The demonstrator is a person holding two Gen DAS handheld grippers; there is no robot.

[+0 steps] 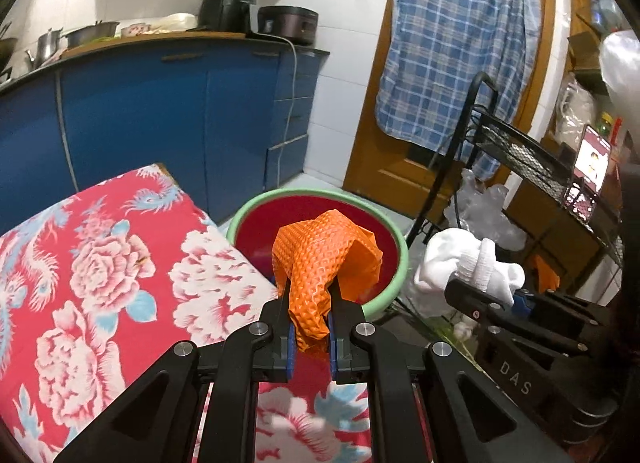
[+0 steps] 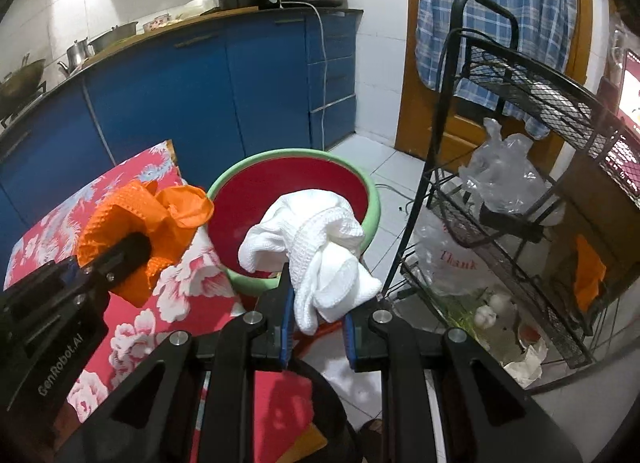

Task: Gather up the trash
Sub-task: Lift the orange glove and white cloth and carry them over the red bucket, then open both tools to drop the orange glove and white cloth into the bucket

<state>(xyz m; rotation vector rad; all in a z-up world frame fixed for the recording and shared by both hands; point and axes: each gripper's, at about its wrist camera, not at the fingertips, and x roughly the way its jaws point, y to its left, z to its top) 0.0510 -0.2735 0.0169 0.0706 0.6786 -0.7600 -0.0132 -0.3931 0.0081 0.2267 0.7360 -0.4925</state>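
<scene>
My left gripper (image 1: pixel 311 295) is shut on a crumpled orange textured cloth (image 1: pixel 324 259), held just in front of a red basin with a green rim (image 1: pixel 396 239). My right gripper (image 2: pixel 320 295) is shut on a bunched white knitted cloth (image 2: pixel 320 247), also held near the basin's front rim (image 2: pixel 372 191). In the right wrist view the left gripper (image 2: pixel 120 259) with the orange cloth (image 2: pixel 160 215) is at the left, over the floral surface. In the left wrist view the right gripper (image 1: pixel 484 299) with the white cloth (image 1: pixel 452 259) is at the right.
A surface under a red floral cloth (image 1: pixel 100 263) lies to the left of the basin. A black wire rack (image 2: pixel 520 135) with plastic bags (image 2: pixel 504 175) stands at the right. Blue kitchen cabinets (image 1: pixel 160 111) run behind, and a wooden door with a hanging plaid cloth (image 1: pixel 452 43) is at the back.
</scene>
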